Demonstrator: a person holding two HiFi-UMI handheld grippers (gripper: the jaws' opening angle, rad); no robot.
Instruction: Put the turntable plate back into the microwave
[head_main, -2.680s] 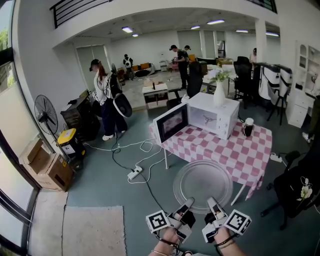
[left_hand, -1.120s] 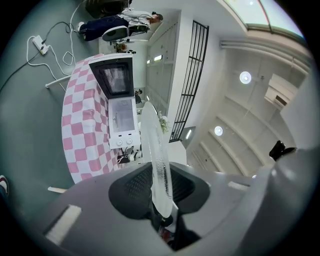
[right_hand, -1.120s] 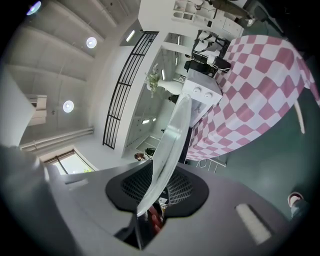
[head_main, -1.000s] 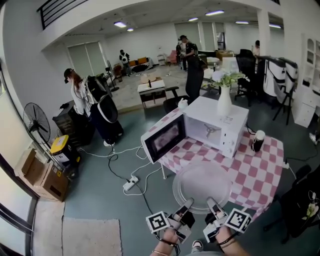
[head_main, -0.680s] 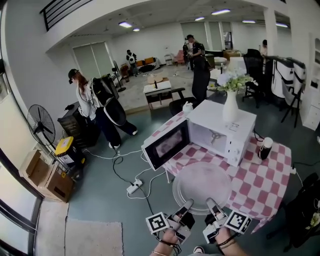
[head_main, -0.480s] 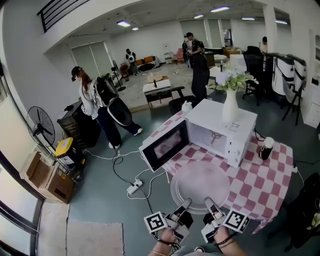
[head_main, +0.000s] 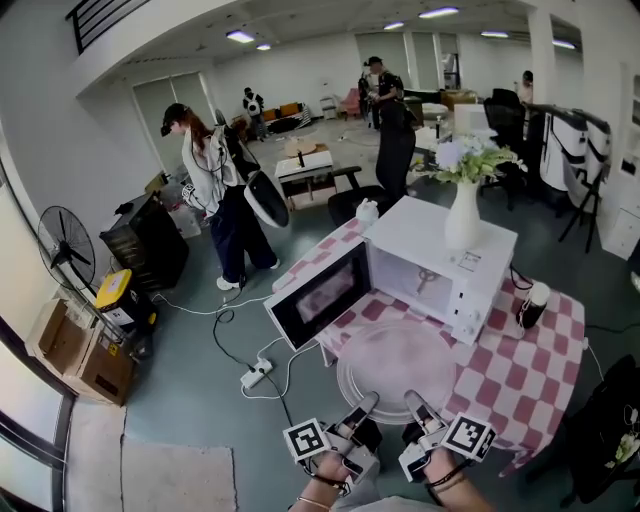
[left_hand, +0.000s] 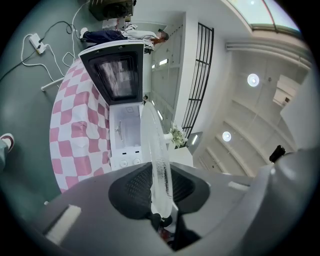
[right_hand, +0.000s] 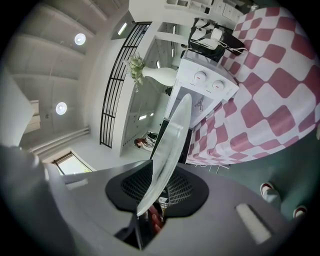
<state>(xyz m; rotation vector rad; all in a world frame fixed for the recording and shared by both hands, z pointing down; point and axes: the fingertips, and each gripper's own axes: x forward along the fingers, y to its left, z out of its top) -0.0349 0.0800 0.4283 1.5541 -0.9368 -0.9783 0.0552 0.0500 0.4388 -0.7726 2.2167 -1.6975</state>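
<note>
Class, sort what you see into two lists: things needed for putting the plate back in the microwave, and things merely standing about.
Needed: plate, gripped by left gripper and right gripper; microwave with its door open.
Standing about: vase, cup, fan, power strip.

Just short of the checked table (head_main: 505, 385), the left gripper (head_main: 364, 404) and right gripper (head_main: 412, 400) are each carrying a white cube (head_main: 306, 439) printed with a black square marker. Grey shells are framing their black, mesh-textured pads (left_hand: 132, 190). Dark bands (head_main: 447, 482) are circling both wrists.
</note>
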